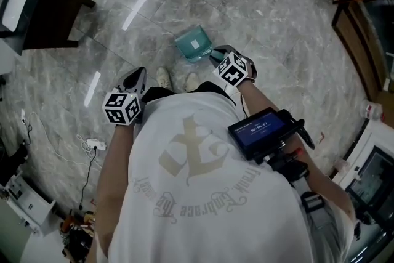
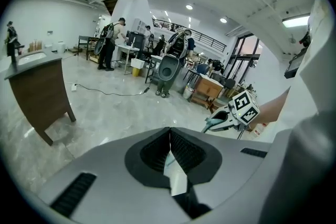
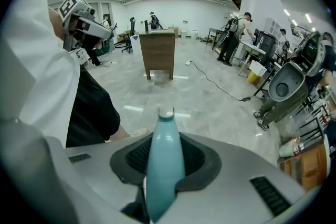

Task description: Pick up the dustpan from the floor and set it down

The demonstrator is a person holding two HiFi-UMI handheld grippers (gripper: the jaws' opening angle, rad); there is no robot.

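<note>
1. Clamping the dustpan [image 1: 193, 44] by its pale teal handle [image 3: 165, 155], the right gripper [image 1: 218, 59] had both jaws pressed against that handle. The handle ran between the pads and out past their tips.
2. The pan end of the dustpan hung ahead of the right gripper, just in front of the person's shoes [image 1: 164, 78] and over the grey marble floor [image 1: 258, 3]. It appeared to be clear of the floor, though the head view did not settle whether any edge touched.
3. The left gripper [image 1: 136, 76] had its jaws together with nothing between them. It stood well apart from the dustpan and took no part in the hold.
4. Progress, as judged: the pick-up was done or very nearly done, since the grip looked firm and the pan looked carried rather than resting.
5. Outstanding: the set-down. No view marked a place for it. The pan was yet to be lowered flat onto a surface and the right jaws were yet to be released from the handle.
</note>
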